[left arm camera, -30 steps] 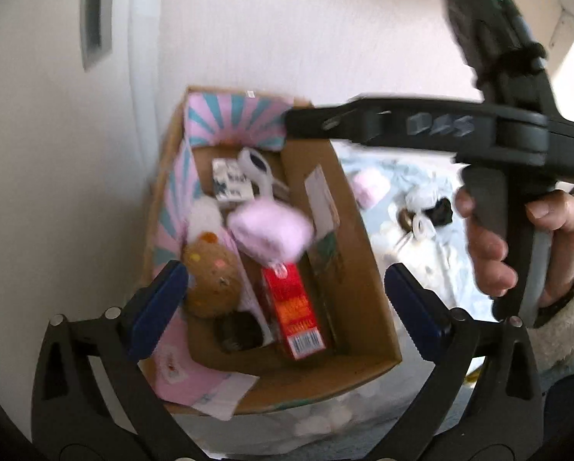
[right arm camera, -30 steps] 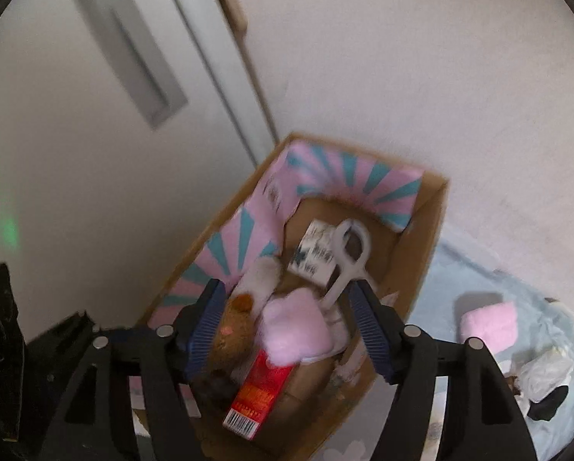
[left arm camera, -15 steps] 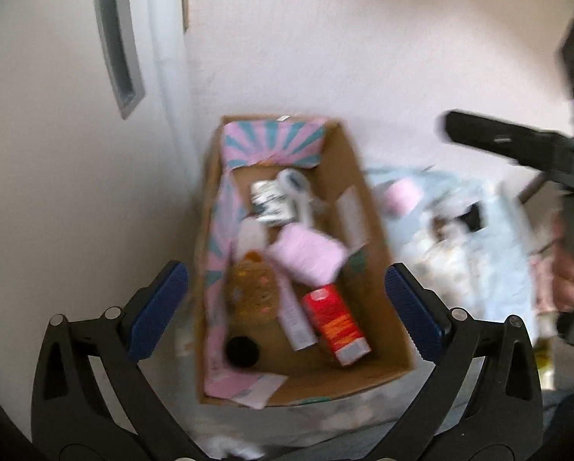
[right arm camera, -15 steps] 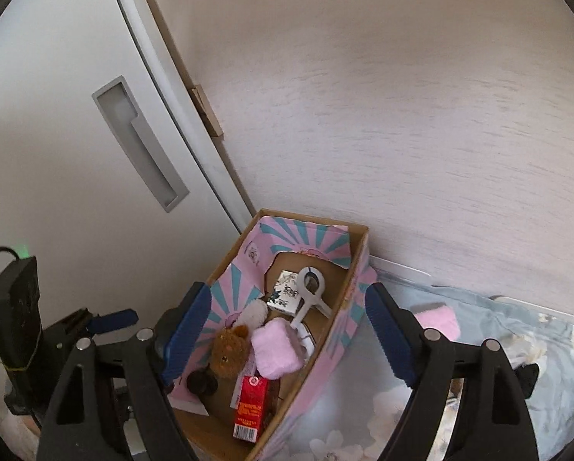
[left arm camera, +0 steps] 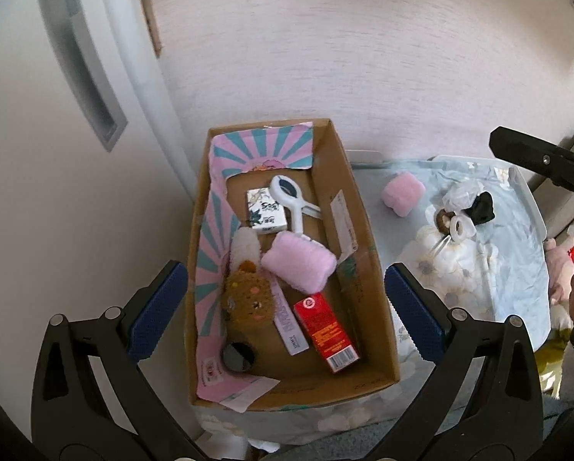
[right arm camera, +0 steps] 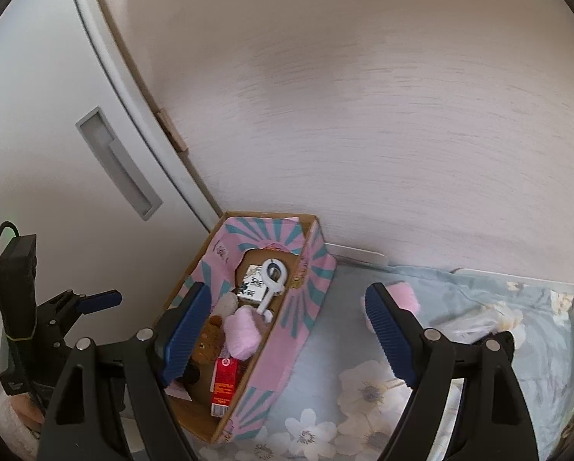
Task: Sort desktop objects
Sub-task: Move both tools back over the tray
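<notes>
A cardboard box [left arm camera: 358, 230] lined with pink and teal paper holds a pink fluffy pad [left arm camera: 298, 265], a brown plush bear [left arm camera: 248, 297], a red carton [left arm camera: 325, 332], a white clip [left arm camera: 290, 201] and a small printed box [left arm camera: 265, 211]. A second pink pad [left arm camera: 402, 194] lies on the floral cloth to the right, beside a cluster of small hair items [left arm camera: 463, 211]. My left gripper [left arm camera: 287, 307] is open and empty above the box. My right gripper [right arm camera: 287, 330] is open and empty, over the box's right wall [right arm camera: 302, 319]; the second pad [right arm camera: 402, 296] peeks behind its right finger.
The box stands in the corner against a white wall and a white door [left arm camera: 56, 115] with a recessed handle. A floral blue cloth [right arm camera: 478, 307] covers the tabletop, with a white tray rim [left arm camera: 528, 199] at its right edge. Pink items [left arm camera: 555, 261] lie further right.
Both grippers have drawn back and up from the box, which now looks smaller. The right gripper has moved off to the right, away from above the box. The pink pad stays in the box.
</notes>
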{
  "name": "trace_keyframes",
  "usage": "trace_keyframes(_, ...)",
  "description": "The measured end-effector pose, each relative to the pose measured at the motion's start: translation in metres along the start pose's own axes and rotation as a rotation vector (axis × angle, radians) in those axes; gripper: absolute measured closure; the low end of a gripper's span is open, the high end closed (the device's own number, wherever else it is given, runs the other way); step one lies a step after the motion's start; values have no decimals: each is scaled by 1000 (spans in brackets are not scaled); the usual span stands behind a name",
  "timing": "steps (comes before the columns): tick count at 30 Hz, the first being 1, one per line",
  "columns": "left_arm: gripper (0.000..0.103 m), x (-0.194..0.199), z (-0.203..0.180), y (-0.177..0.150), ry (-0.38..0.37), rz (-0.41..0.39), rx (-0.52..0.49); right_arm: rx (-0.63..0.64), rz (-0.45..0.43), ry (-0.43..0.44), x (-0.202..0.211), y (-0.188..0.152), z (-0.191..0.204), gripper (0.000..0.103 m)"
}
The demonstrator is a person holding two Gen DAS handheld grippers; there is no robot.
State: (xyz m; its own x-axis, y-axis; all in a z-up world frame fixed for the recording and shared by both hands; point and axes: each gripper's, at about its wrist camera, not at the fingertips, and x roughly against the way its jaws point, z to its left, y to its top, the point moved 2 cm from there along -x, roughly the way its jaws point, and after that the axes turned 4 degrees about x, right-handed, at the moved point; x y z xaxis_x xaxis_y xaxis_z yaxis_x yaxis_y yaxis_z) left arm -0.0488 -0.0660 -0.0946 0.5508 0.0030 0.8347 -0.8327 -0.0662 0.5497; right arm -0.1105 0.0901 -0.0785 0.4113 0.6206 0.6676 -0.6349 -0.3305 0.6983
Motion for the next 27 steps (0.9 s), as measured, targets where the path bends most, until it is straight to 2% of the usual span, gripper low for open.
trace_keyframes(9, 1, -4, -29, 9, 0, 8, -54, -46, -27, -79, 33, -11, -45, 23)
trace_keyframes(15, 1, -8, -60, 23, -32, 18, -93, -74, -40, -238, 73, -26, -102, 23)
trace_keyframes(21, 1, -22, -110, 31, -76, 34, -161, -135, -14, -337, 100, -48, -154, 23)
trace_keyframes(27, 1, -54, -152, 37, -121, 54, -224, -182, 26, -354, 106, -72, -184, 23)
